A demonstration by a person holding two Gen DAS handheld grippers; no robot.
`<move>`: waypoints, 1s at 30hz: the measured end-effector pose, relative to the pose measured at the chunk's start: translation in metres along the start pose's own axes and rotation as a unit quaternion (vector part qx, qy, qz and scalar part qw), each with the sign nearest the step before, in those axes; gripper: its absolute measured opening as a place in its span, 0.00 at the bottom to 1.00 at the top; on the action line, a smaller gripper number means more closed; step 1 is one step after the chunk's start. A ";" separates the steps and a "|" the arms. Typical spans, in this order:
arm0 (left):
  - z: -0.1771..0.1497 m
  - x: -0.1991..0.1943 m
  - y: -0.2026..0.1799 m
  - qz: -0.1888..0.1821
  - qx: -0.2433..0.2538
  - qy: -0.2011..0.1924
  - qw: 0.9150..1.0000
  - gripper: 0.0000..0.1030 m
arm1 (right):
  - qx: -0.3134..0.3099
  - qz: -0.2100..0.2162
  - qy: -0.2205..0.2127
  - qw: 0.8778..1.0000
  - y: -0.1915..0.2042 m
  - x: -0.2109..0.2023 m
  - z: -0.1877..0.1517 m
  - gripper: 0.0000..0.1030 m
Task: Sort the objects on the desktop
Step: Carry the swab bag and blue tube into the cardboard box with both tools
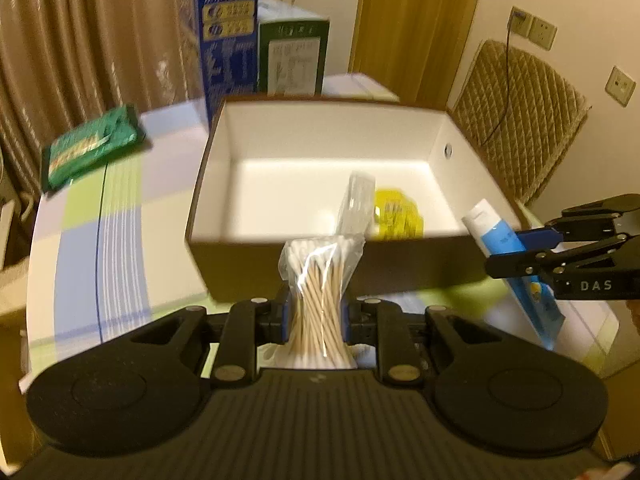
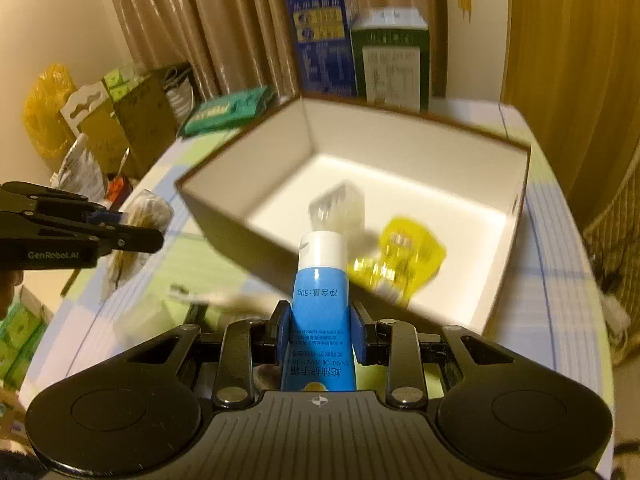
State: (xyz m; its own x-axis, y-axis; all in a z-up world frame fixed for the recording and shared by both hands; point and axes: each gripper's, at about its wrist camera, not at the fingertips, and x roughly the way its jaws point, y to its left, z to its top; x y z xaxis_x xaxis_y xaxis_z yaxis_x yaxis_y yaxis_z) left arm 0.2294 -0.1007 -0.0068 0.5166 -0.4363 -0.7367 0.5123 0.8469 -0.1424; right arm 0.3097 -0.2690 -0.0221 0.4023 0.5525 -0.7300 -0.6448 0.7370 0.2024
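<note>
Two tongs, both loaded. Left tongs clamped on a bag of cotton swabs, held just before the near wall of the open box. Right tongs pinched on a blue hand-cream tube, white cap toward the box. Inside the box: a clear plastic case and a yellow packet. Beyond the box on the worktop: green packet, blue carton, green carton. That near wall stands between both loads and the box floor.

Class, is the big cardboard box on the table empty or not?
Not empty. The box holds a yellow item and a clear plastic item on its white floor.
</note>
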 end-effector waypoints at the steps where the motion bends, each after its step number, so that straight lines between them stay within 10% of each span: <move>1: 0.007 0.003 0.000 -0.001 0.001 -0.004 1.000 0.17 | -0.001 -0.001 -0.005 1.000 -0.002 0.001 0.008 0.27; 15: 0.085 0.051 0.009 -0.013 0.001 -0.015 1.000 0.17 | 0.024 -0.030 -0.038 0.999 -0.046 0.037 0.098 0.27; 30: 0.081 0.121 0.022 0.001 0.000 0.060 0.998 0.18 | 0.053 -0.068 0.033 0.996 -0.078 0.102 0.092 0.27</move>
State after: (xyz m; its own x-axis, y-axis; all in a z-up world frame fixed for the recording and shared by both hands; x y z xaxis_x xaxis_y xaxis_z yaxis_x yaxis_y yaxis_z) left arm 0.3587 -0.1601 -0.0455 0.4313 -0.3959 -0.8107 0.5115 0.8475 -0.1417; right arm 0.4611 -0.2339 -0.0521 0.4348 0.4204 -0.7964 -0.5139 0.8420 0.1639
